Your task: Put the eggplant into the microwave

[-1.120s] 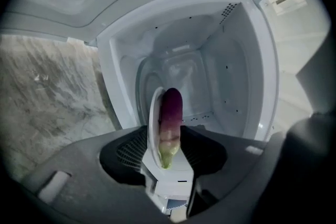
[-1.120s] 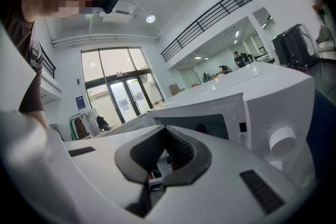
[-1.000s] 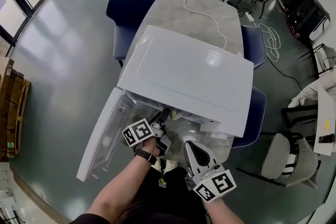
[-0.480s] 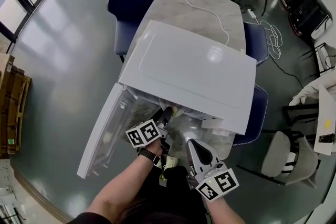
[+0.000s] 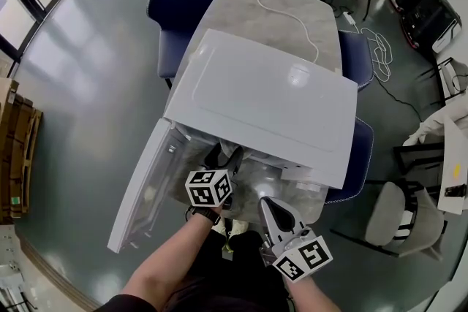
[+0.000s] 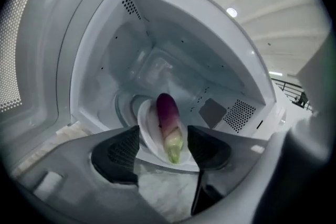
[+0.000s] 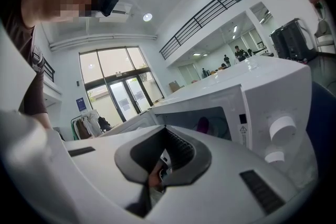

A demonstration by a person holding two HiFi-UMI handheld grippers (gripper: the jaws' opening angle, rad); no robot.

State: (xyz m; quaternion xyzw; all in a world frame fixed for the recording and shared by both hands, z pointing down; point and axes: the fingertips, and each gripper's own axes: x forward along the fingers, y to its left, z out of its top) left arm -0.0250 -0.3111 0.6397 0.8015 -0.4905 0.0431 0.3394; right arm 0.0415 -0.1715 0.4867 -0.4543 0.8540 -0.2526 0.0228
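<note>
While you lean over the worktop (image 5: 281,7), the head view shows the microwave (image 5: 263,95) with its door (image 5: 142,186) swung wide to your left. Your left gripper (image 5: 227,156) reaches into the opening, and your right gripper (image 5: 269,210) hangs just beside it, outside the cavity. The eggplant is hidden here under the microwave's top.

In the left gripper view, the eggplant (image 6: 169,122) lies on a white plate (image 6: 148,131) on the cavity floor, purple end inward and pale green end toward you. The gripper's jaws stand apart on either side of it, with a gap showing on the left. They grip nothing that can be made out, though the right pad sits very close to the eggplant.

In the right gripper view, that gripper's jaws are together with only a sliver between them, and they carry nothing. Past them, the open cavity shows a patch of purple inside.

By these pictures the main step looks done: the eggplant is in the microwave. What appears left is to draw your left gripper out without nudging the plate. The door stands open, should you want it shut.
</note>
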